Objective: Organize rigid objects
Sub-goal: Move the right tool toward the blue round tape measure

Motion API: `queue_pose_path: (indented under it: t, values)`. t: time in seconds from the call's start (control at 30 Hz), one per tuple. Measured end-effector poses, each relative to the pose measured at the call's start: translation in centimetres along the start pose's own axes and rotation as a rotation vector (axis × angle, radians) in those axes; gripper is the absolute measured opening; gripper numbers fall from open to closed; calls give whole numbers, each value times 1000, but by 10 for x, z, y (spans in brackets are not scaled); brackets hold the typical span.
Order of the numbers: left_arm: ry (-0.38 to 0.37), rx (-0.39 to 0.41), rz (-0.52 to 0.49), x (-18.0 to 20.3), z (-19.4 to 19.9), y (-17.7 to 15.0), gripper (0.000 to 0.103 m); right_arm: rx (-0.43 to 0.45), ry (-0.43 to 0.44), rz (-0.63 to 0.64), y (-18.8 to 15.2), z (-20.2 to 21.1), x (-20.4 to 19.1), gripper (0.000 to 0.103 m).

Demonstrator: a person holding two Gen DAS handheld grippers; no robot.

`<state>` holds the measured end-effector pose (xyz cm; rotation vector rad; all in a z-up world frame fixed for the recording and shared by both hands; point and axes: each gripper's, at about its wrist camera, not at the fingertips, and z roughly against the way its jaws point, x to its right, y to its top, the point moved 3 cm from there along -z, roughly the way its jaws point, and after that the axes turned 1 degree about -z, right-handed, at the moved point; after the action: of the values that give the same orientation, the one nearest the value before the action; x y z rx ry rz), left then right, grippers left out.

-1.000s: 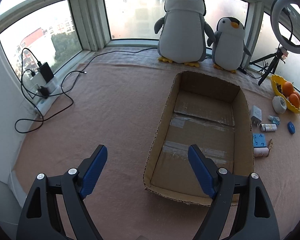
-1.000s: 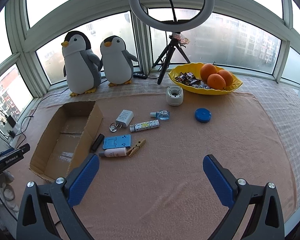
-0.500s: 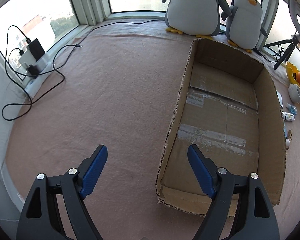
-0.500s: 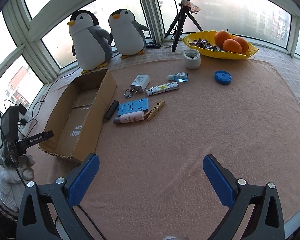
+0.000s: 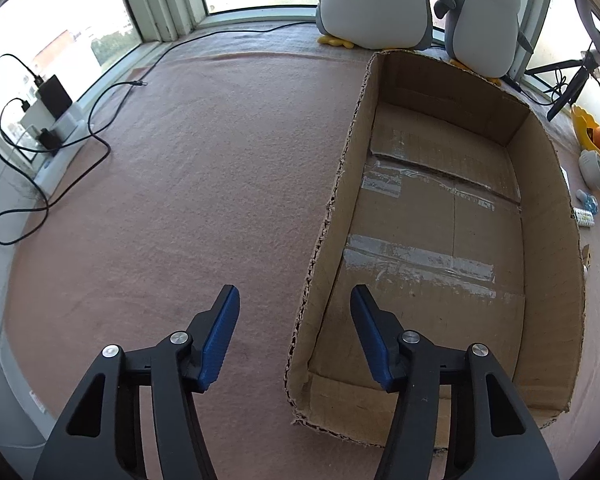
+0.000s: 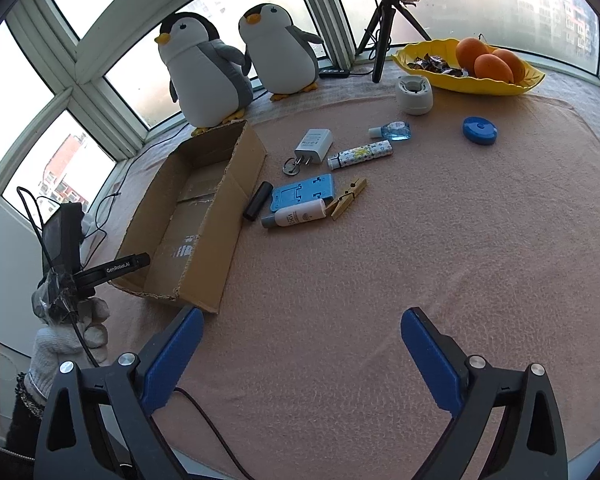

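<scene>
Left claw (image 5: 295,300) is released, nothing between its blue pads – it hangs over the near-left corner of the cardboard box (image 5: 548,240), one pad outside the left wall, the other over the box floor. Box interior shows only taped flaps, no items in it. Right claw (image 6: 302,320) is spread wide too, holding nothing, over bare pink cloth on the counter (image 6: 420,264), w/ the box's near corner just off its left pad.

Task items sit in a loose cluster on the cloth to the right of the box, all outside it:
- black cylinder (image 6: 257,201) just beside the box's right wall
- blue phone stand (image 6: 304,197) next to it, w/ a white tube (image 6: 294,216) lying along its near edge & touching it
- wooden clothespin (image 6: 349,198) at the stand's right corner
- white charger plug (image 6: 313,146) farther back, a key ring (image 6: 290,167) at its prongs
- patterned tube (image 6: 360,154) & small blue bottle (image 6: 392,131) to the right of the plug
- round blue disc (image 6: 479,130) well apart, off to the right
- white round holder (image 6: 414,94) near the yellow tray (image 6: 496,87)

Tray holds oranges (image 6: 486,62) and wrapped candy. Two plush penguins (image 6: 208,72) stand behind the box by the windows; a tripod (image 6: 384,32) stands beside the tray. In the left wrist view, cables and a power strip (image 5: 52,120) lie on the sill at far left.
</scene>
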<state>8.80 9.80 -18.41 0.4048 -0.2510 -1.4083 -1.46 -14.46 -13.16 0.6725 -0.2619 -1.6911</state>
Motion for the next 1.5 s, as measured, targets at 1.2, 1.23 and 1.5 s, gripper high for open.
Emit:
queue_pose_path:
  t: [1.2,1.23,1.5]
  values:
    - [-11,-32,-6,7,-8,-2,45,48,-300,-123,143,-47,169,76]
    - [-12,-33,-6,6,-8,-2,45,41,-300,-121,147,-53,174,74]
    - [-14,-34,-4,6,-8,-3,45,-5,-353,-95,174,-91,187,62]
